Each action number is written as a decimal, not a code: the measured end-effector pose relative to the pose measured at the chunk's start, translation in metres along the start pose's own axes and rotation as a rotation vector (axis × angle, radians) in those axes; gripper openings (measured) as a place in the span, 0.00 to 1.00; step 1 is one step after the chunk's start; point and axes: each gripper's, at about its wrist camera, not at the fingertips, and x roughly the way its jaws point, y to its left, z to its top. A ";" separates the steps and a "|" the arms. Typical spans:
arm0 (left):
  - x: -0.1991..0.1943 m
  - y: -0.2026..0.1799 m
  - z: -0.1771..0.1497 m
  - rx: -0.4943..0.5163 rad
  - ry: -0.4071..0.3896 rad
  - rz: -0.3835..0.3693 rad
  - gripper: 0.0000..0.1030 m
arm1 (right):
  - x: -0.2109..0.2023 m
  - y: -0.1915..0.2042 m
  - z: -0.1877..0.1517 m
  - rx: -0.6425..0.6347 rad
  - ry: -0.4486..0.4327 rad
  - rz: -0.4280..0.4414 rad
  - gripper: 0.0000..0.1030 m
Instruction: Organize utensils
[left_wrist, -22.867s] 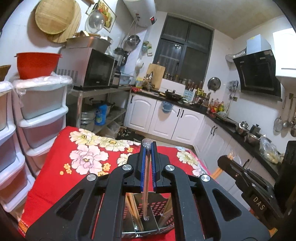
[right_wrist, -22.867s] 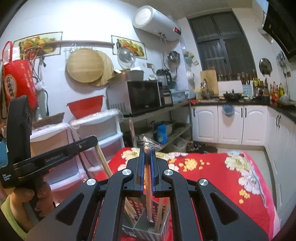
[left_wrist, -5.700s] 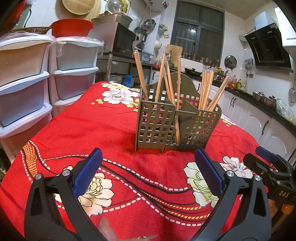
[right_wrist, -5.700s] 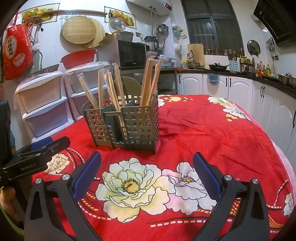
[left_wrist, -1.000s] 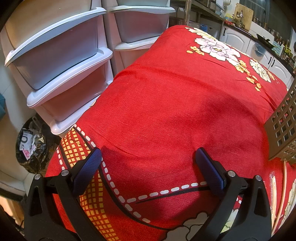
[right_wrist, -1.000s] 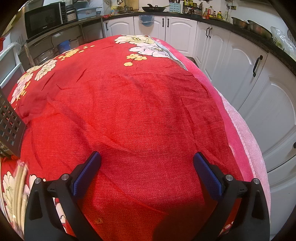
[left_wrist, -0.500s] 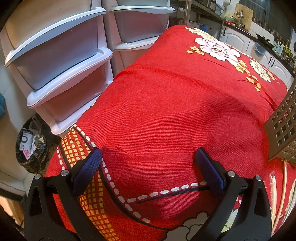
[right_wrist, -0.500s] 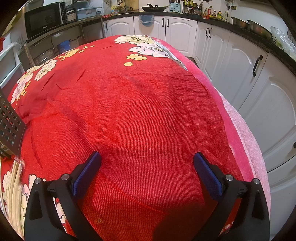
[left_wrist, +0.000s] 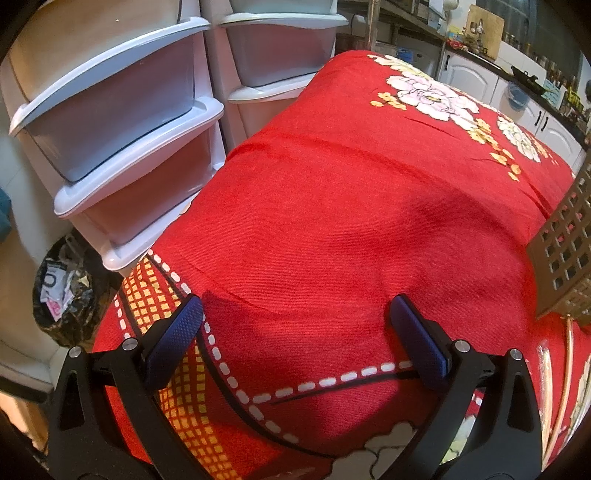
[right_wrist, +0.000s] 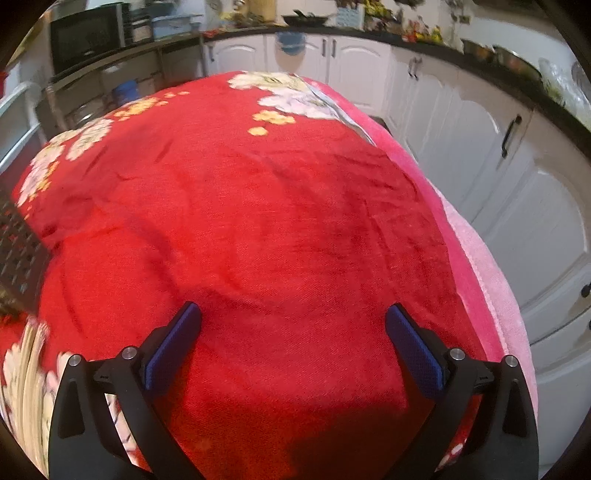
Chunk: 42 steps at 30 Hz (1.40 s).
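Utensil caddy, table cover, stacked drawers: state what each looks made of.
Utensil caddy: likely rigid plastic, matte grey-brown, with a moulded square-hole grid.
Table cover: woven fabric, soft and matte, printed with flowers; it creases and drapes over the edge.
Stacked drawers: plastic with a slight sheen, translucent fronts in white frames with rounded moulded lips.

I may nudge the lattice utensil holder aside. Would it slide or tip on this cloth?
The utensil holder looks like light perforated plastic, so probably easy to move. The red tablecloth is textured and wrinkled, so it may drag and bunch. Pushed high, it could tip; push low.
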 end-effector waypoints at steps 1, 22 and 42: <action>-0.005 0.001 -0.003 -0.005 -0.014 -0.006 0.90 | -0.016 0.002 -0.006 -0.004 -0.049 0.007 0.94; -0.181 -0.048 -0.155 0.102 -0.370 -0.234 0.90 | -0.224 0.095 -0.185 -0.237 -0.511 0.295 0.94; -0.175 -0.053 -0.163 0.103 -0.344 -0.224 0.90 | -0.202 0.099 -0.183 -0.227 -0.443 0.283 0.94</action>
